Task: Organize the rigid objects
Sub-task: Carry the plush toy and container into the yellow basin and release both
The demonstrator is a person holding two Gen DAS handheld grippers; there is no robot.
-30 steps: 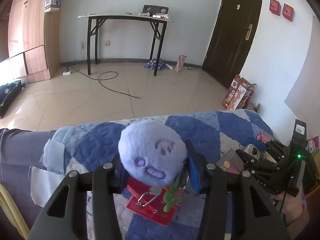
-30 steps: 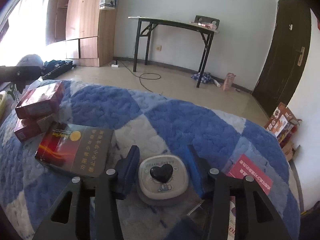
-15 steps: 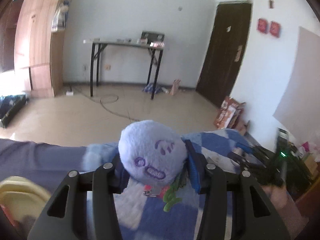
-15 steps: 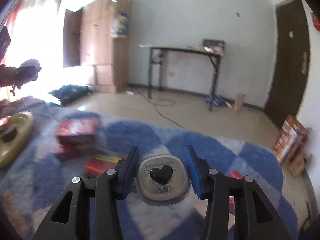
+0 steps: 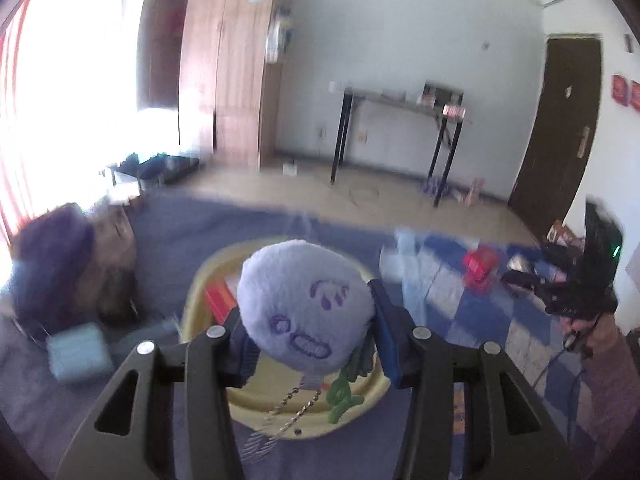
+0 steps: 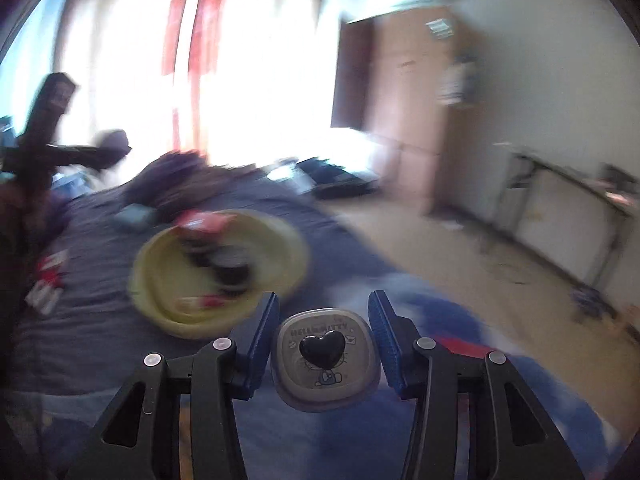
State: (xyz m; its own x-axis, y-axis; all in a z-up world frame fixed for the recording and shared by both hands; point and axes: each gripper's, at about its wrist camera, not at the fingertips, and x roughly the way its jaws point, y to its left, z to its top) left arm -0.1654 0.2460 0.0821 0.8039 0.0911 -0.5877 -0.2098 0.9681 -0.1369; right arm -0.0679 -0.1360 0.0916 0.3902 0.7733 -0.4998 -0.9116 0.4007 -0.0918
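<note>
My left gripper (image 5: 308,316) is shut on a pale purple plush keychain (image 5: 306,304) with a drawn face, a ball chain and a green charm hanging below. It is held just above a yellow basin (image 5: 200,284) on the bed. My right gripper (image 6: 322,334) is shut on a grey square case (image 6: 324,364) with a black heart on its lid. It hangs to the right of the yellow basin (image 6: 160,312), which holds red and dark items. Both views are blurred by motion.
A dark purple and brown heap (image 5: 68,256) and a light blue box (image 5: 78,350) lie left of the basin. Red boxes (image 5: 480,268) lie on the blue checked quilt (image 5: 472,312). The other gripper (image 5: 576,292) shows at right. A wardrobe (image 5: 232,76) stands behind.
Both grippers have swung left across the bed with their loads. The yellow basin has come into view, under the left gripper and ahead-left of the right one.
</note>
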